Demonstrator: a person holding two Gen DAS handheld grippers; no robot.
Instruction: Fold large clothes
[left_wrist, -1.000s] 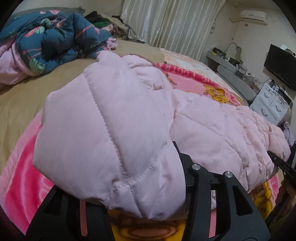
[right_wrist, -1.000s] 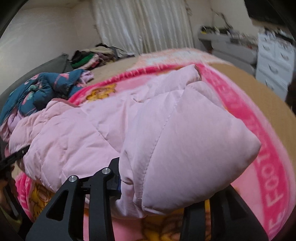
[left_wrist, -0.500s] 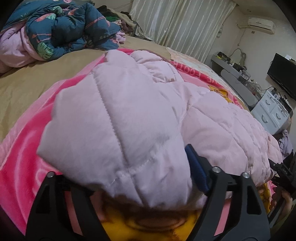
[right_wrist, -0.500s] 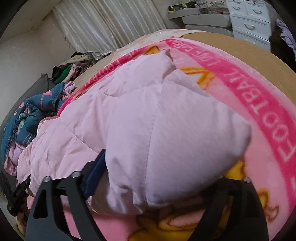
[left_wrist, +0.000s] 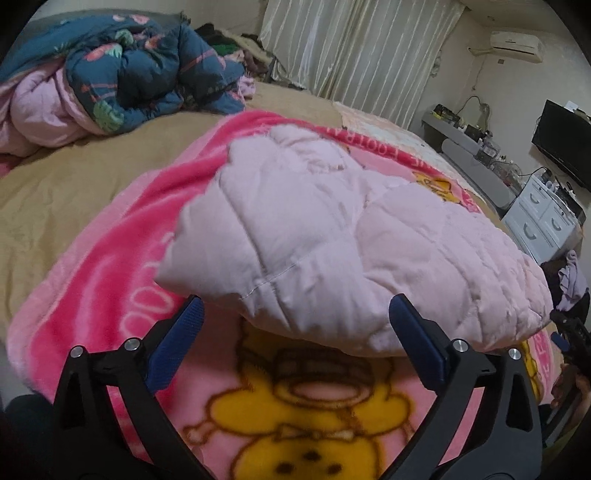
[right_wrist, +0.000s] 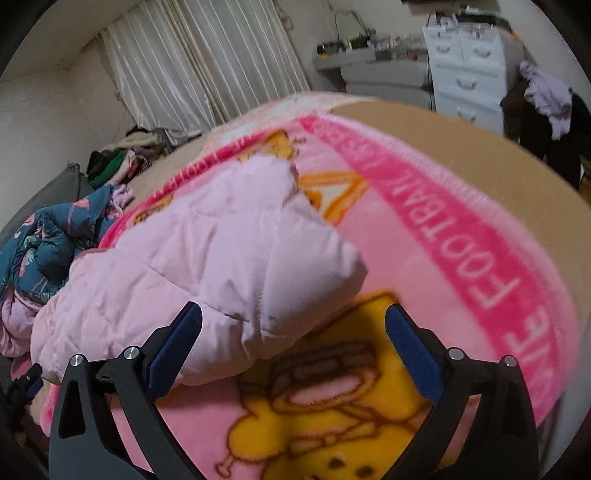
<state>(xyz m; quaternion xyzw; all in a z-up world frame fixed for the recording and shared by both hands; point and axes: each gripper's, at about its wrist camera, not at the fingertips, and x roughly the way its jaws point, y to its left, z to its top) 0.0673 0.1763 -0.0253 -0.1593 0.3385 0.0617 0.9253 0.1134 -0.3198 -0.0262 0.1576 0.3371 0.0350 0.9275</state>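
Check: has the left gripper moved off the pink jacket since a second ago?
Yes. The left gripper has opened and backed off the jacket, toward the blanket's near edge.

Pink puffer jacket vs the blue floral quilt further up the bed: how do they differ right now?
The pink puffer jacket is plain pale pink; the blue floral quilt is dark blue with flowers and leaves. The jacket lies folded over on the pink cartoon blanket, just ahead of the open left gripper and right gripper; the quilt sits crumpled on the tan sheet. Both are padded.

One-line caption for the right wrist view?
Right gripper open before the folded pink padded jacket on the cartoon blanket.
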